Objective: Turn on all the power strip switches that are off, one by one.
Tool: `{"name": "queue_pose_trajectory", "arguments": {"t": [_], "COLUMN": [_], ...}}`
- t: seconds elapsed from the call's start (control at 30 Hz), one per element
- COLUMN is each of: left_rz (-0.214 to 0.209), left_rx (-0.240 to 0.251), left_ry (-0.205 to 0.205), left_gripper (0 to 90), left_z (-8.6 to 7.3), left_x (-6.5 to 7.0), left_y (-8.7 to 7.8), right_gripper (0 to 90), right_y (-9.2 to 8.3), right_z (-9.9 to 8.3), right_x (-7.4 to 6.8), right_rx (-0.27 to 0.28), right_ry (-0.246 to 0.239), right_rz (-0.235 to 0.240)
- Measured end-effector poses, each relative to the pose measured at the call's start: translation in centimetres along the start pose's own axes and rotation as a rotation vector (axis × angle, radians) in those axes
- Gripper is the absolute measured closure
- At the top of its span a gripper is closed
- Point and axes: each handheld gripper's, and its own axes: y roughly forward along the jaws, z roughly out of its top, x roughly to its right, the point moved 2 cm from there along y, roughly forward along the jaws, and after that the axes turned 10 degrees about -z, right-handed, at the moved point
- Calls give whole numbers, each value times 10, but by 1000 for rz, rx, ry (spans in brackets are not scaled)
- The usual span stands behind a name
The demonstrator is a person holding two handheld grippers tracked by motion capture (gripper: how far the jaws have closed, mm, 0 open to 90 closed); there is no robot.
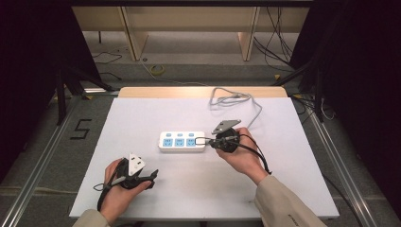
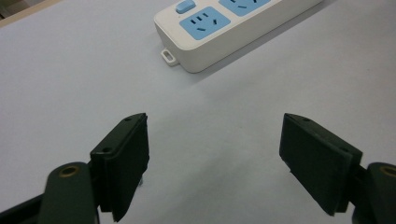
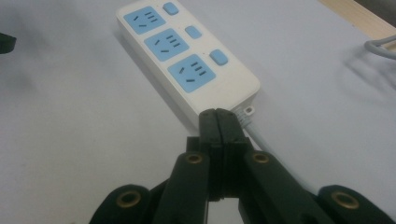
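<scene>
where cable hides, right tongs (image 3: 218, 116) closed.

Bare table (image 1: 142, 118) around power strip (image 1: 182, 141); cable (image 1: 236, 100) behind.

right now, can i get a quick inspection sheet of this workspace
surface: flat white table top, bare apart from the job's things
job's things: white plastic power strip with three blue sockets, lying flat at mid-table
clutter: nothing seen
grippers: left gripper open, holding nothing, short of the strip; right gripper shut, its fingers at the strip's cord end, touch not clear
cables: grey cord runs from the strip to a loose coil at the far edge
surroundings: grey floor, a black 5 marked on it
</scene>
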Motion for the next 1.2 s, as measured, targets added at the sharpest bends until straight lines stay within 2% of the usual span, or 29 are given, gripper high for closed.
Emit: {"name": "queue_pose_trajectory", "arguments": {"t": [1.2], "left_rz": [6], "left_rx": [4], "left_ry": [5], "left_gripper": [237], "left_z": [1], "left_x": [-1], "left_y": [0], "right_gripper": [900], "right_y": [19], "right_z": [27], "right_x": [1], "right_rx": [-19], "right_ry": [-8], "right_rz": [-1]}}
